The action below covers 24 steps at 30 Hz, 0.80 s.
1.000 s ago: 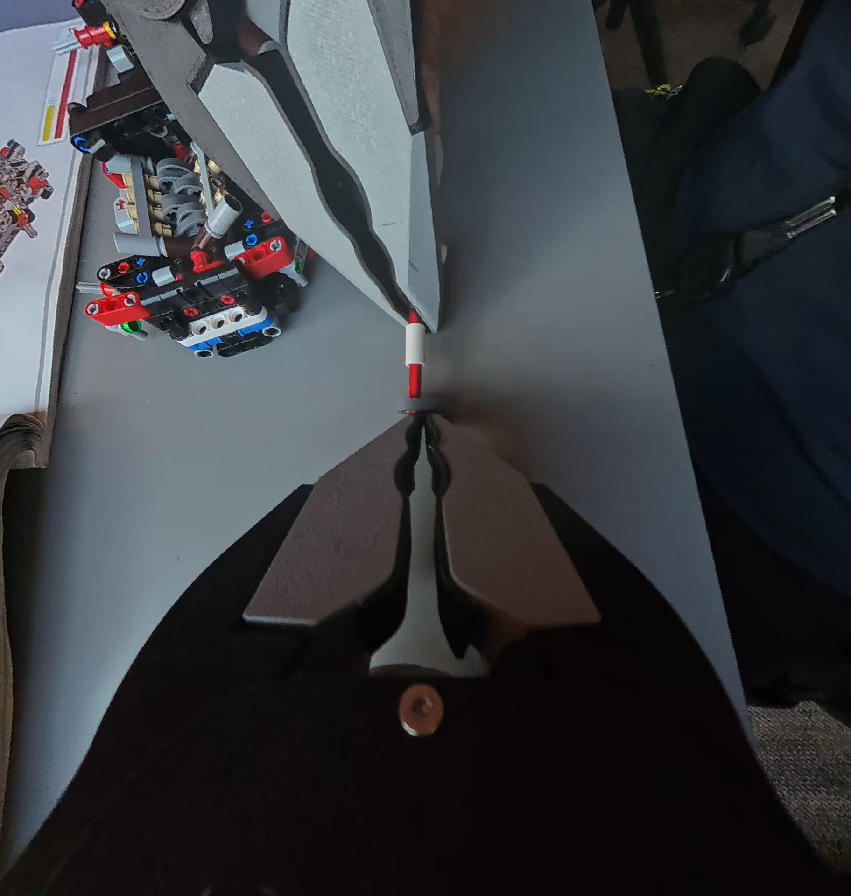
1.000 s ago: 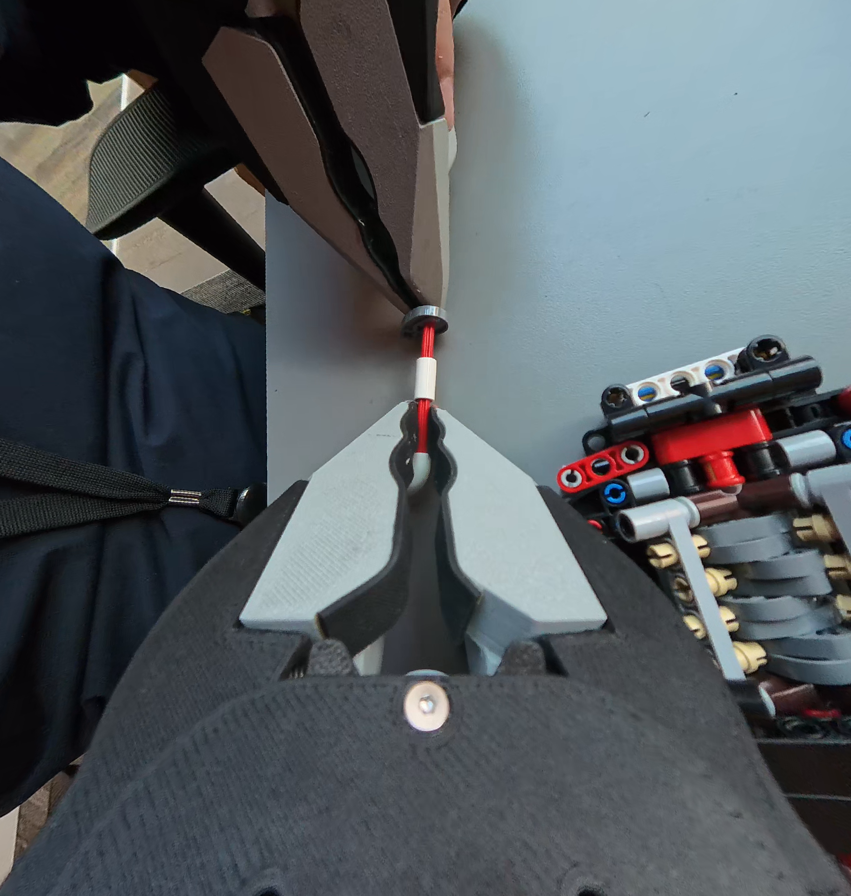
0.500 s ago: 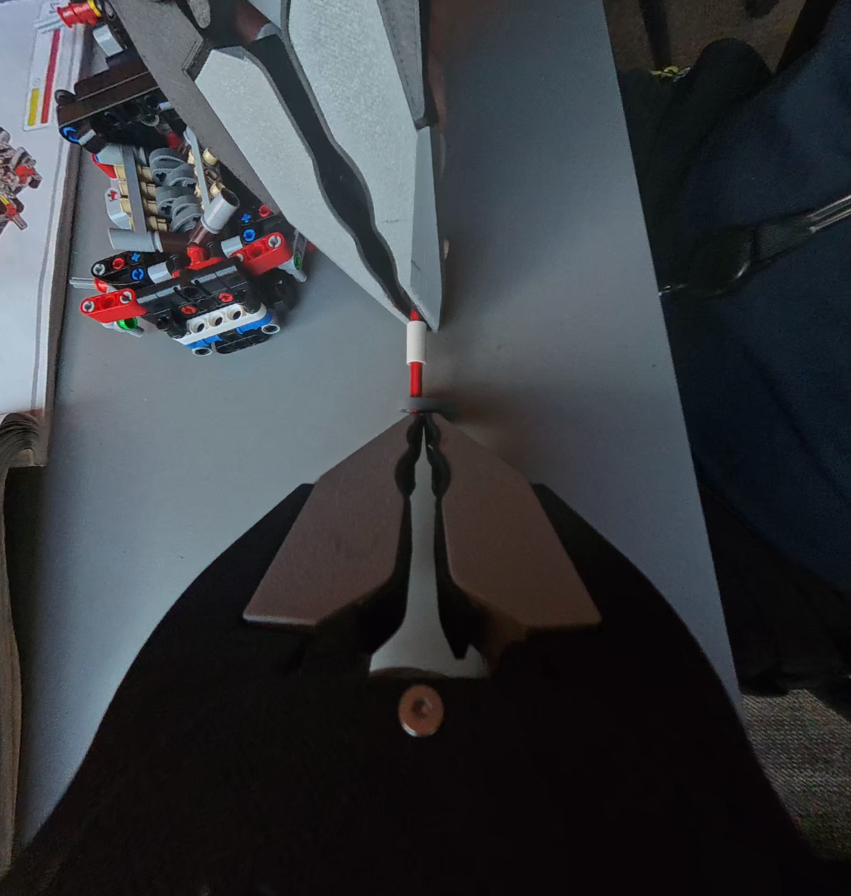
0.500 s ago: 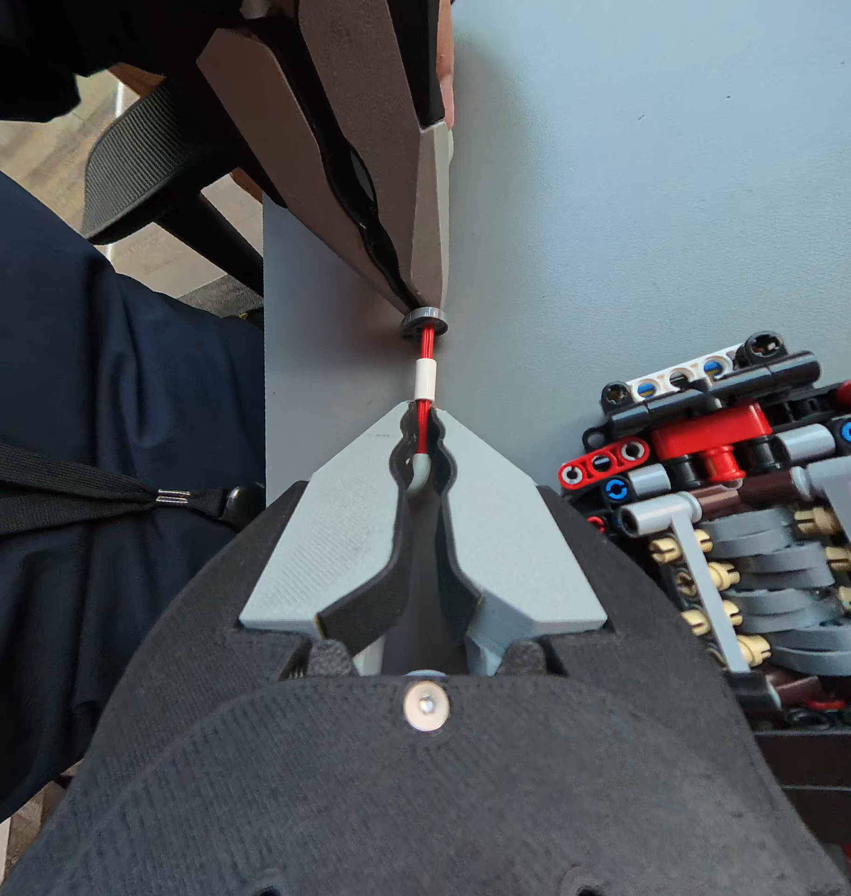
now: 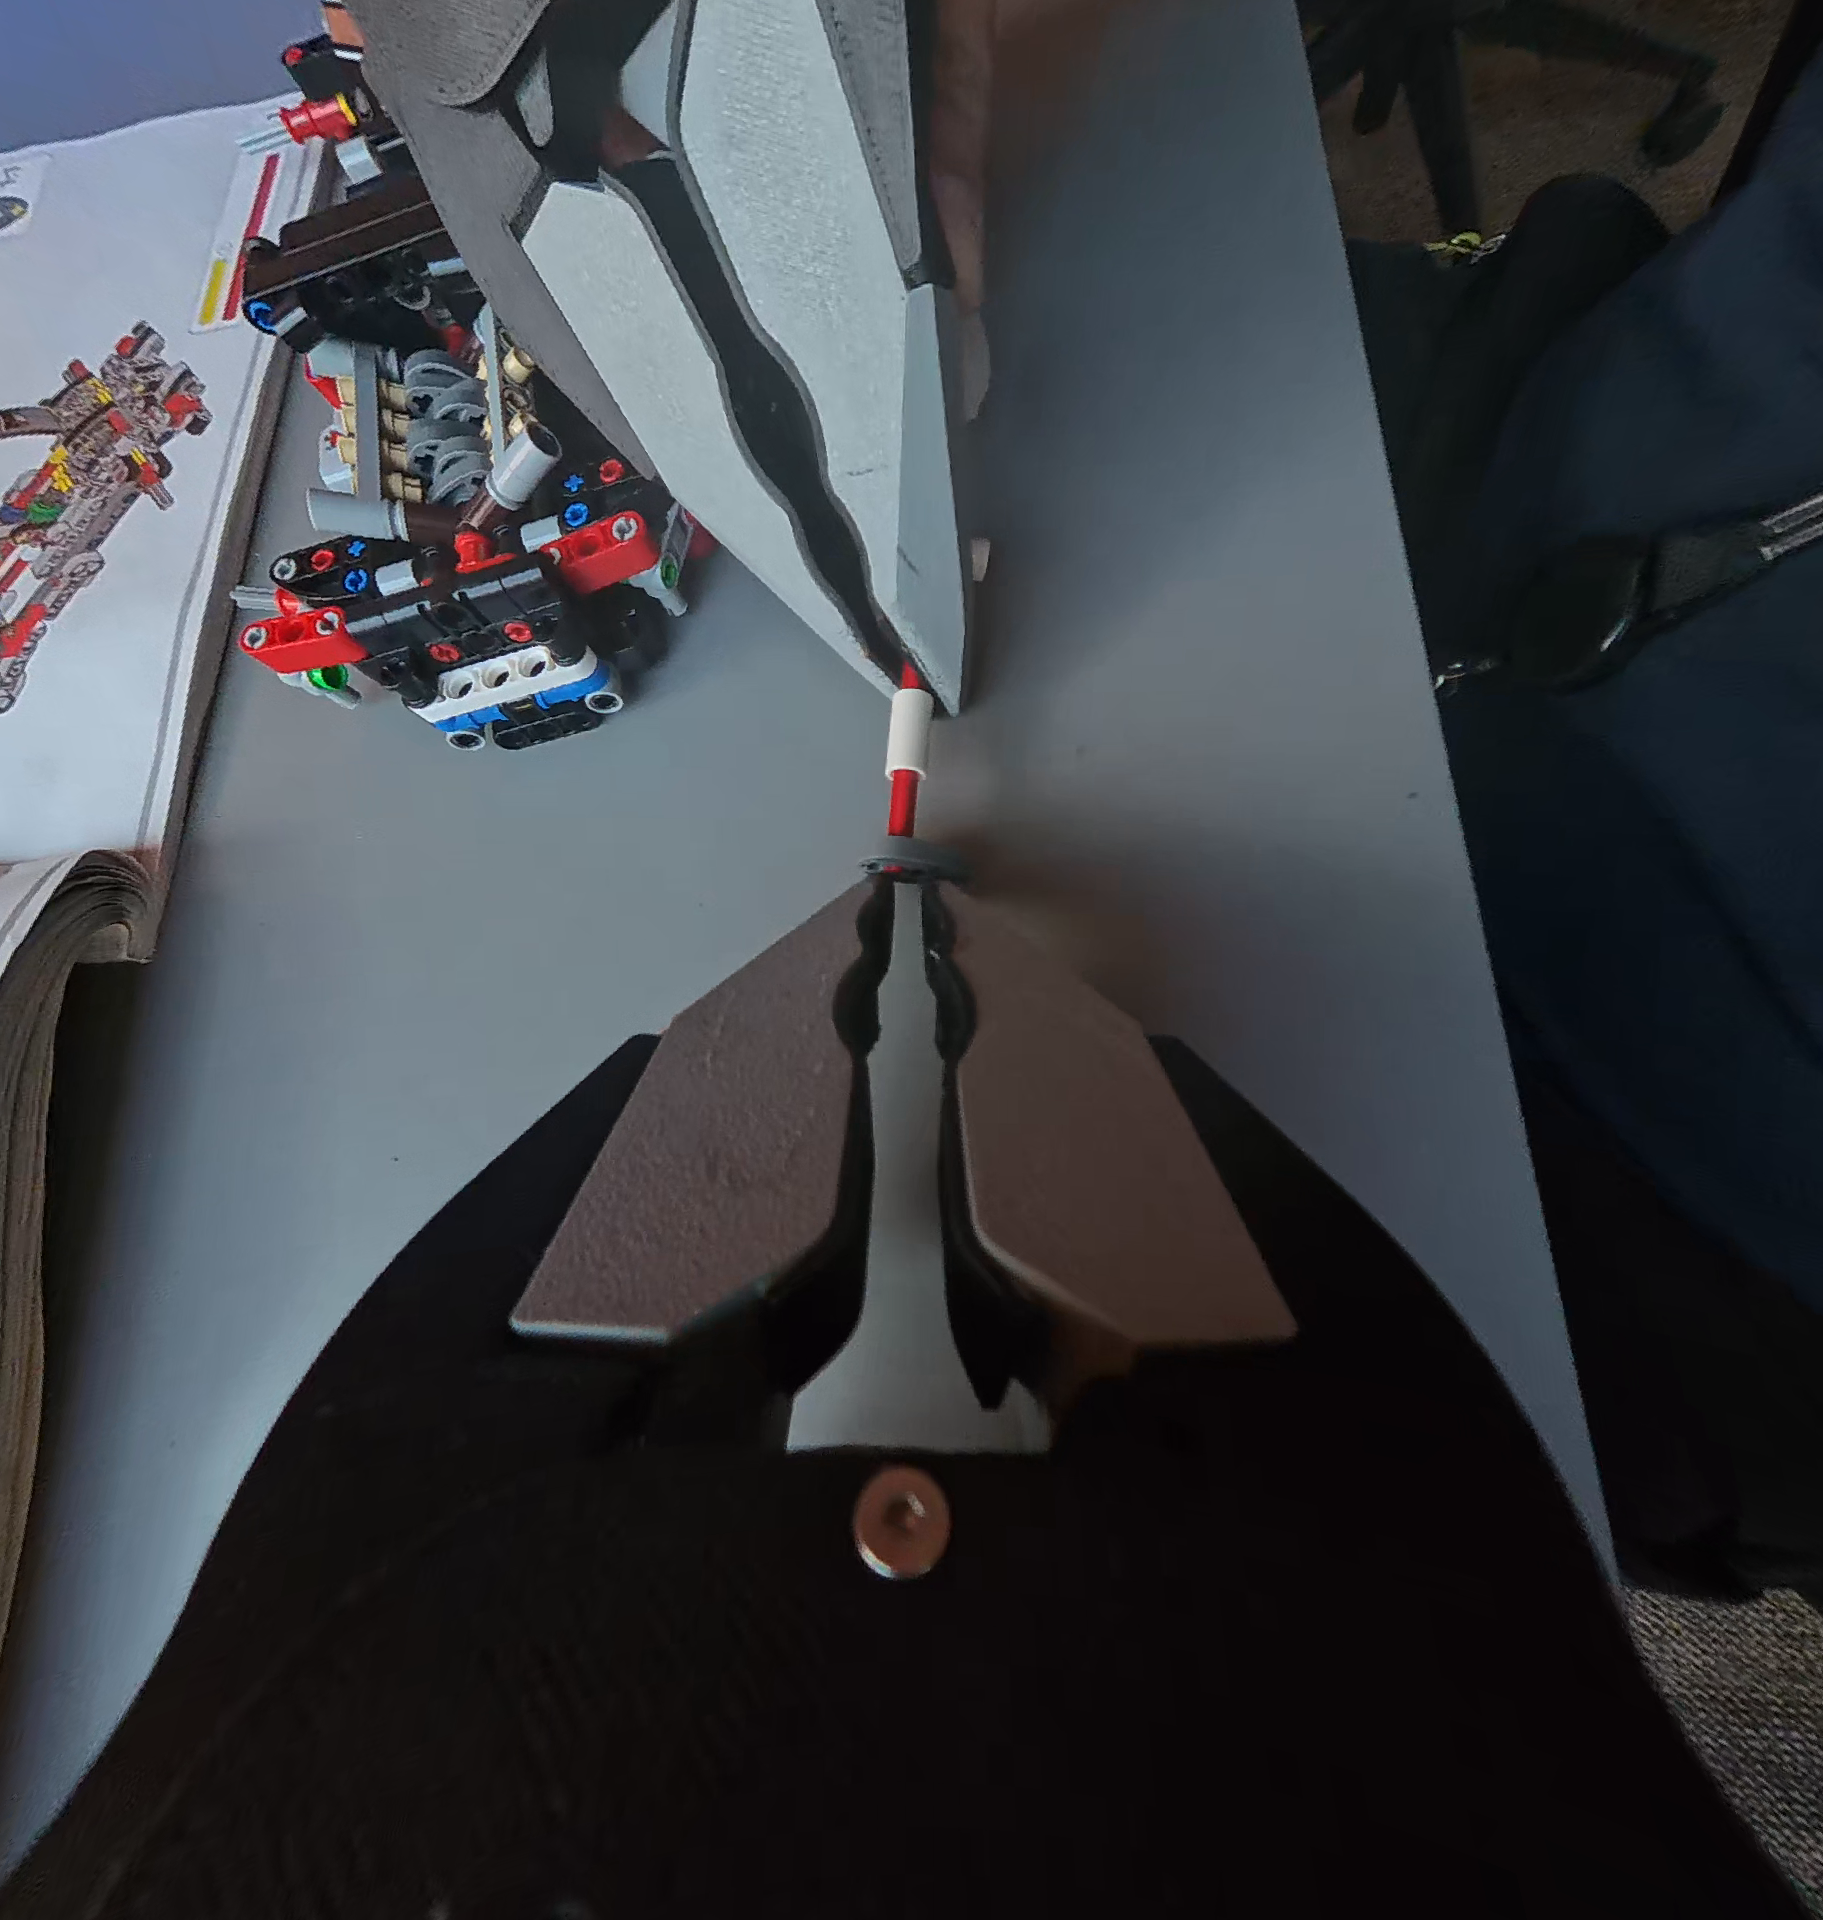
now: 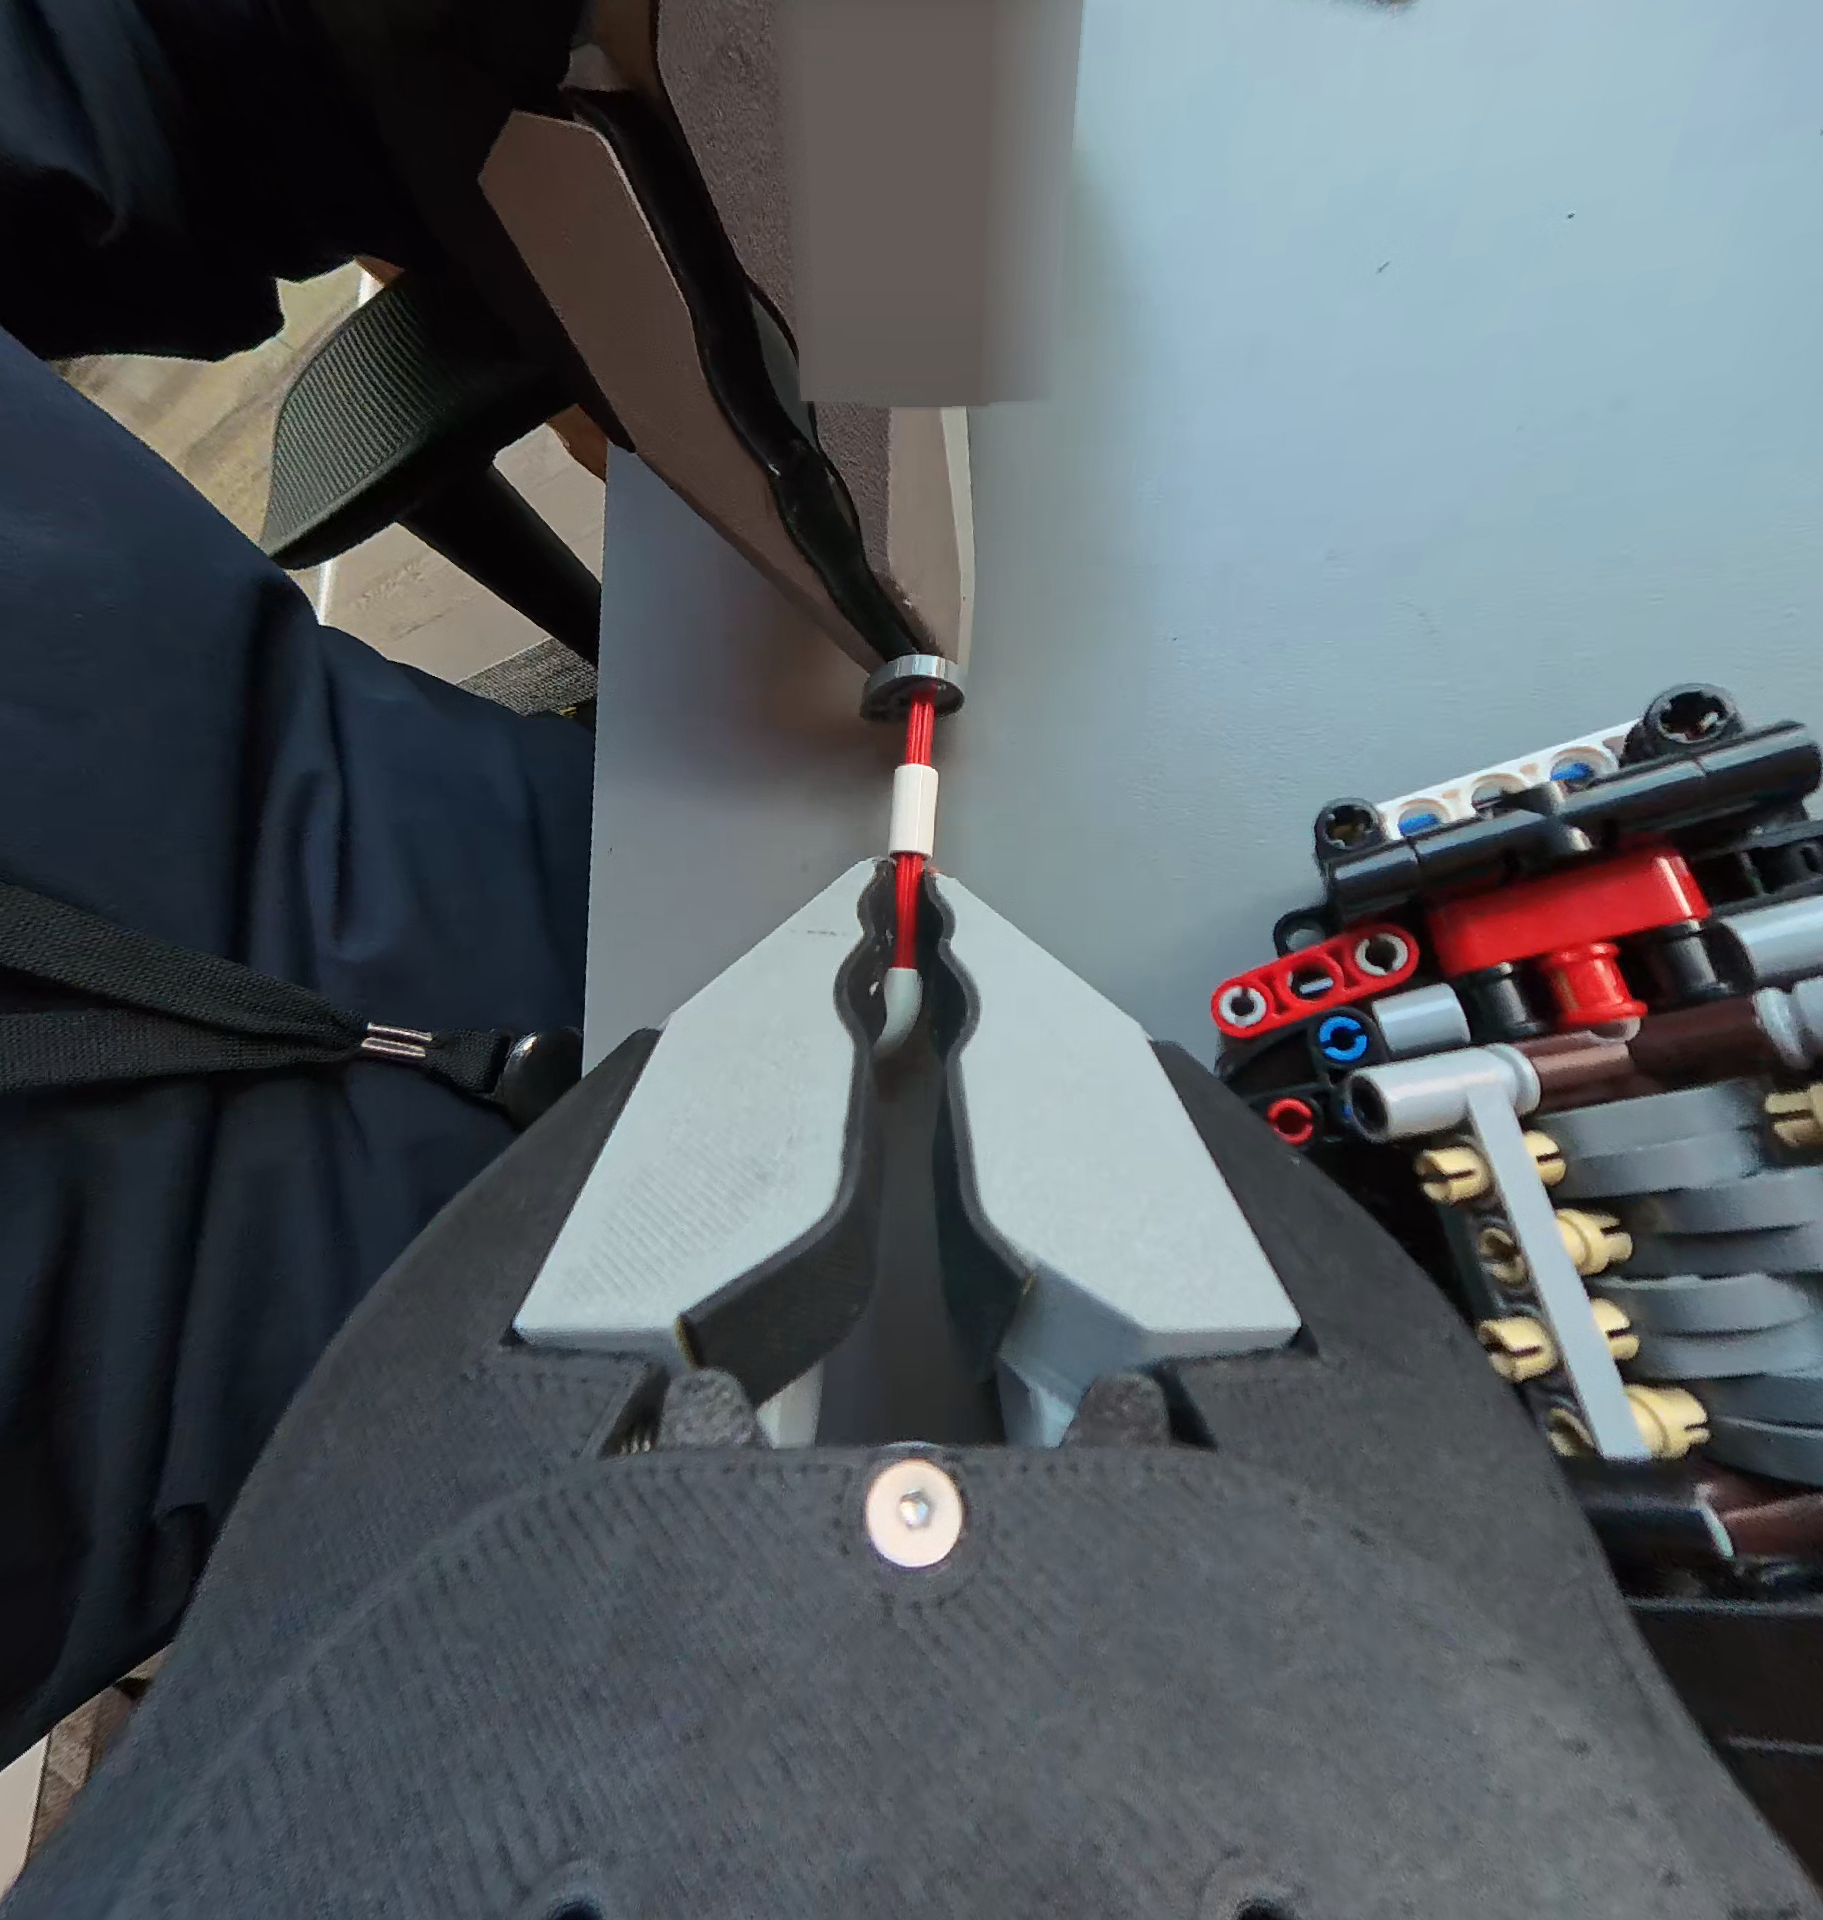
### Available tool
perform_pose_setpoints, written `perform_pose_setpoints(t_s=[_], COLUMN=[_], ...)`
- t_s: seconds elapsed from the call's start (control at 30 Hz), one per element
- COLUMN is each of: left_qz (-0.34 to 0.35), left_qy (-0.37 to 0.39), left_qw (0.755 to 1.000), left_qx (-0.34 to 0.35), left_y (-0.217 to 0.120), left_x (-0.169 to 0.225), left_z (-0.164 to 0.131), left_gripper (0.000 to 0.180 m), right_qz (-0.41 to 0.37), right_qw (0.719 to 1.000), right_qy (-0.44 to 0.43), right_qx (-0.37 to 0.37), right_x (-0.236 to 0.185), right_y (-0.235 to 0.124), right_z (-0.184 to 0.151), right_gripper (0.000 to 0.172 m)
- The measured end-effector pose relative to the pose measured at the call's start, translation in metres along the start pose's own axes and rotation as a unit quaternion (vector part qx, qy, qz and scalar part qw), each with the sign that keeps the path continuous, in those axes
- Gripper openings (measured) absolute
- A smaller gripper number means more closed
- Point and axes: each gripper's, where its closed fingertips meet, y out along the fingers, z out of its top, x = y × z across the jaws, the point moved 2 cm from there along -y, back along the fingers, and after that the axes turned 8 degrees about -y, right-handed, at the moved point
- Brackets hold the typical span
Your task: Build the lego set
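Pinching a small dark-grey plastic ring [image 5: 912, 860] at its tips, the left gripper [image 5: 909, 896] meets a thin red plastic axle [image 5: 901, 805] with a white sleeve [image 5: 908, 736]. From the right wrist, the right gripper [image 6: 909, 883] clamps that axle's other end above the grey table [image 6: 1406, 468], beside a multicoloured brick assembly [image 6: 1572, 1091].

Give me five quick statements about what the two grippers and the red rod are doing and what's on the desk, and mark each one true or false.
1. The right gripper is clamped on the red rod. True.
2. The white sleeve sits on the rod between the two grippers. True.
3. The grey disc lies flat on the table, far from both grippers. False: it is on the rod's end, right at the tips of the left gripper.
4. The brick assembly is held by the left gripper. False: it rests on the table, off to the side.
5. An open instruction booklet lies beside the brick assembly. True.
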Motion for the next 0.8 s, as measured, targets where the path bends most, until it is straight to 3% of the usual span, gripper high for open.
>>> perform_pose_setpoints(t_s=[0.43, 0.6, 0.8], left_qz=[0.021, 0.034, 0.019], left_qy=[-0.034, 0.018, 0.005], left_qw=[0.999, 0.998, 0.998], left_qx=[-0.014, -0.054, -0.052], left_y=[0.0003, 0.0014, 0.0026], left_x=[0.0001, 0.0006, -0.0004], left_z=[-0.0003, 0.0021, 0.0036], left_gripper=[0.0, 0.0, 0.0], right_qz=[-0.005, -0.012, -0.019], right_qw=[0.999, 0.998, 0.999], right_qy=[-0.008, -0.012, -0.016], right_qx=[-0.038, -0.053, -0.049], right_x=[0.0004, 0.0002, -0.0001], right_y=[0.0011, 0.0013, 0.0014], right_z=[0.0013, 0.0013, 0.001], right_gripper=[0.002, 0.002, 0.002])
